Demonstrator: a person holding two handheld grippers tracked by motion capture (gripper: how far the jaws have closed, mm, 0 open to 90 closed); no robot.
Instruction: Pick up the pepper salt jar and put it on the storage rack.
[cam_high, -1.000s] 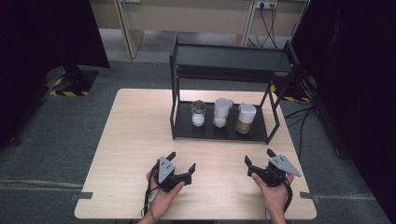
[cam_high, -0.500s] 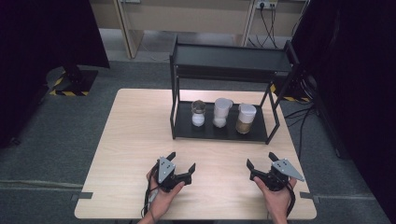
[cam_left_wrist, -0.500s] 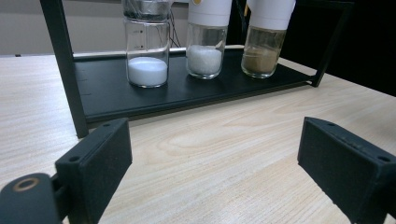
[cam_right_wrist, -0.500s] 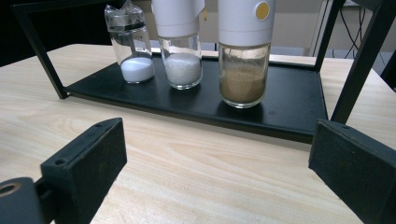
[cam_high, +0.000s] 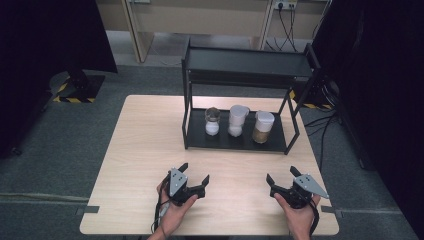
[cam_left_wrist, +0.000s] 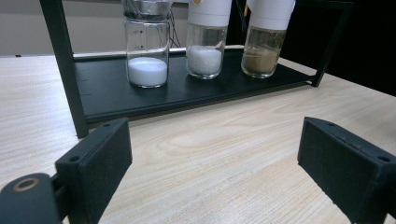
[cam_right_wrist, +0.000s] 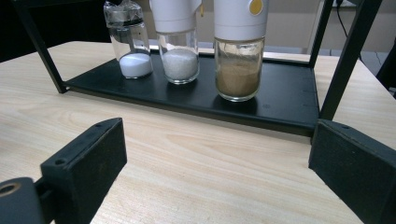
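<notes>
1. The left gripper (cam_high: 194, 176) is held by the person's left hand (cam_high: 172, 212) above the near part of the light wooden table (cam_high: 145, 145), left of the middle. Its jaws stand wide apart, and between them there is only bare table; they hold nothing and touch nothing.
2. The right gripper (cam_high: 282, 179) is held by the person's right hand (cam_high: 297, 215) above the near right part of the table. Its jaws are also spread wide, with nothing between them.
3. The two grippers are well apart from each other, and both point toward the far side, where the black metal rack (cam_high: 240, 142) stands.
4. Three jars stand in a row on the low shelf of the rack, close beside one another.
5. The left one is a clear glass jar with white powder (cam_high: 212, 121) and a shiny top.
6. The middle one is a glass jar with a white cap and white grains (cam_high: 237, 120).
7. The right one is a glass jar with a white cap and brown powder (cam_high: 262, 126).
8. In the left gripper view, the jar with white powder (cam_left_wrist: 147, 51) is the one most in front of the jaws; in the right gripper view, the brown one (cam_right_wrist: 239, 56) is nearest.
9. All jars are upright and well apart from both grippers.
</notes>
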